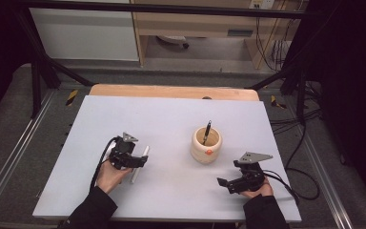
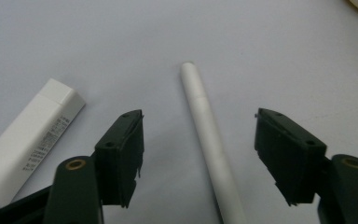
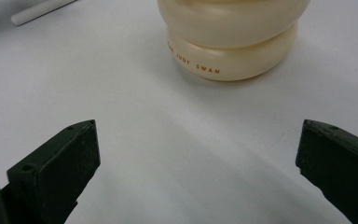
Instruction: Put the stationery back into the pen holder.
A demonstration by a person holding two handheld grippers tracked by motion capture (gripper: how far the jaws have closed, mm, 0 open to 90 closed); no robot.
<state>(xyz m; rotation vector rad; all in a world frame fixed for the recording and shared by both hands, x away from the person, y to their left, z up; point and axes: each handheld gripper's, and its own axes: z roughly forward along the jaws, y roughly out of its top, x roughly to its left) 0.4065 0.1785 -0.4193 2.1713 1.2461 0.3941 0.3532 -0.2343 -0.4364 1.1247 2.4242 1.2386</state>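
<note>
The left gripper [image 2: 198,154] is lowered over a white pen [image 2: 209,144] that lies flat on the pale table [image 2: 261,56]. Its jaws stand partly apart with the pen between them, and bare table shows on both sides of the barrel, so neither pad touches it. The pen runs lengthwise along the gap, somewhat nearer the jaw at the left of the left gripper view, with its rounded tip reaching past the jaw tips. Nothing is held.

Just outside that same jaw lies a white rectangular stick [image 2: 25,140] with small printed text on one face, slanted away from the pen and apart from it. In the high view the left gripper [image 1: 140,161] sits in the person's left hand [image 1: 109,174], and the white pen [image 1: 140,163] shows beside it as a slim pale bar.

Taking the pen as the landmark, a cream ring-shaped pen holder [image 1: 206,144] stands upright well to its right, with a dark pen [image 1: 207,131] leaning inside it and an orange mark on its front.

Beyond the holder, farther again from the white pen, the right gripper [image 1: 225,183] rests low on the table in the right hand [image 1: 257,188]. Its jaws are spread wide and empty, aimed at the base of the holder [image 3: 233,42], which carries small orange lettering. One end of the white pen [image 3: 39,11] shows far off in the right gripper view.
</note>
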